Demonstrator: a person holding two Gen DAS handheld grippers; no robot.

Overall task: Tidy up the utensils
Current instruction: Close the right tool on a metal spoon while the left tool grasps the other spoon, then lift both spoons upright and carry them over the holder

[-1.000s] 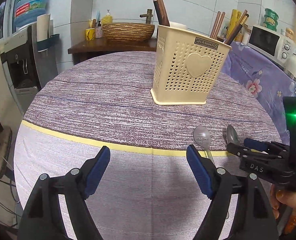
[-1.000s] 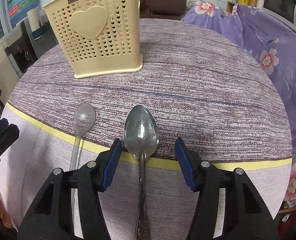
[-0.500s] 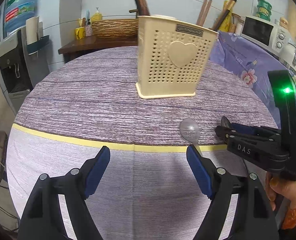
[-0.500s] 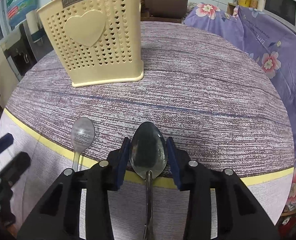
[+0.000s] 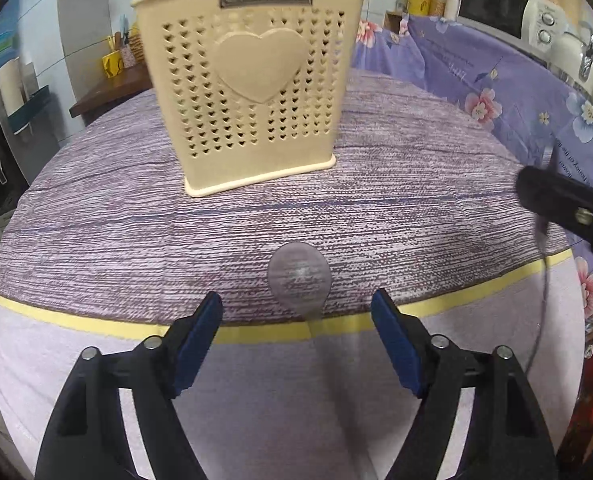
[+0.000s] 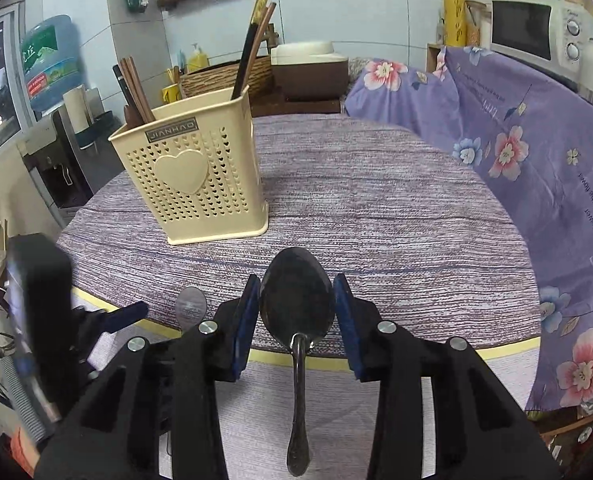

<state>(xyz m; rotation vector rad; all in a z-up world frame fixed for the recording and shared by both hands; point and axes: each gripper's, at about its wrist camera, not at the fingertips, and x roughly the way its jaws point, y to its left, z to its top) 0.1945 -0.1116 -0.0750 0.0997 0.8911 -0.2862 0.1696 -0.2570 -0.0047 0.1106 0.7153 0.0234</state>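
Note:
A cream perforated utensil holder (image 5: pixel 252 92) (image 6: pixel 192 184) with chopsticks (image 6: pixel 136 92) in it stands on the round purple tablecloth (image 5: pixel 396 184). A small steel spoon (image 5: pixel 299 276) (image 6: pixel 191 307) lies on the cloth at the yellow stripe. Its handle runs back between the fingers of my left gripper (image 5: pixel 296 332), whose jaws are closing without touching it. My right gripper (image 6: pixel 294 312) is shut on the bowl of a large dark spoon (image 6: pixel 296 300), held above the table with its handle hanging toward me. That gripper shows blurred at the right edge (image 5: pixel 568 208) of the left wrist view.
A purple floral cloth (image 6: pixel 516 128) covers furniture along the table's right side, with a microwave (image 6: pixel 532 32) behind it. A woven basket (image 6: pixel 224 76) sits on a wooden counter at the back. A water dispenser (image 6: pixel 48 68) stands at the left.
The right gripper shut on the large spoon's bowl and lifted it off the cloth. The left gripper swung over so the small spoon now lies between its fingers, nearer the holder.

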